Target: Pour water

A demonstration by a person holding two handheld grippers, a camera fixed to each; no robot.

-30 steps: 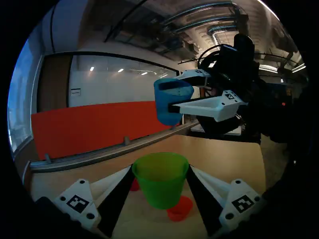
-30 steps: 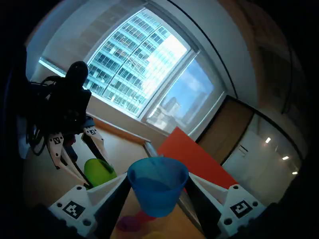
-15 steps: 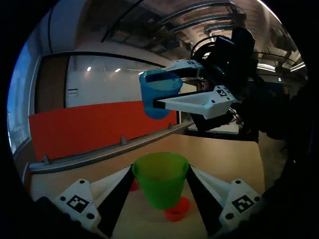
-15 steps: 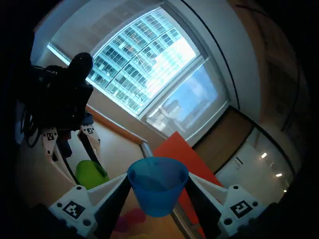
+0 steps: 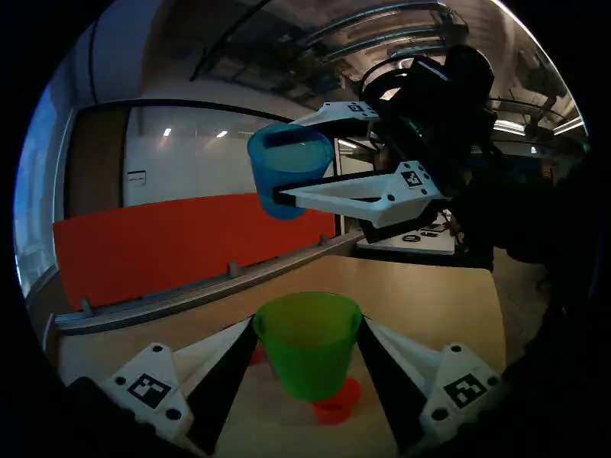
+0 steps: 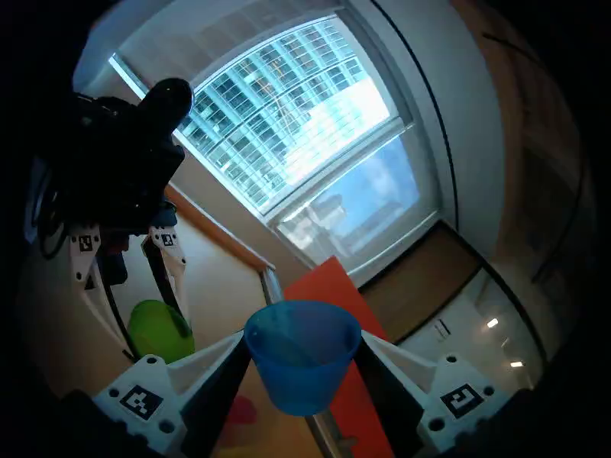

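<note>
In the left gripper view my left gripper (image 5: 307, 351) is shut on a green cup (image 5: 307, 353), held upright above the wooden table (image 5: 428, 290). Higher up and farther off, my right gripper (image 5: 294, 177) is shut on a blue cup (image 5: 286, 169), tilted toward the left, above the green cup. In the right gripper view the blue cup (image 6: 302, 353) sits between my right gripper's (image 6: 302, 359) fingers, with liquid inside. The green cup (image 6: 159, 330) appears lower left there, held by the left gripper (image 6: 156, 324).
An orange wall panel (image 5: 176, 240) and a metal rail (image 5: 214, 286) run behind the table. A red cup (image 5: 334, 397) and another reddish thing (image 5: 258, 353) lie on the table under the green cup. Large windows (image 6: 305, 137) stand beyond.
My right gripper has carried the blue cup leftward and upward, closer over the green cup, and tilted it more. The left gripper and green cup have stayed put.
</note>
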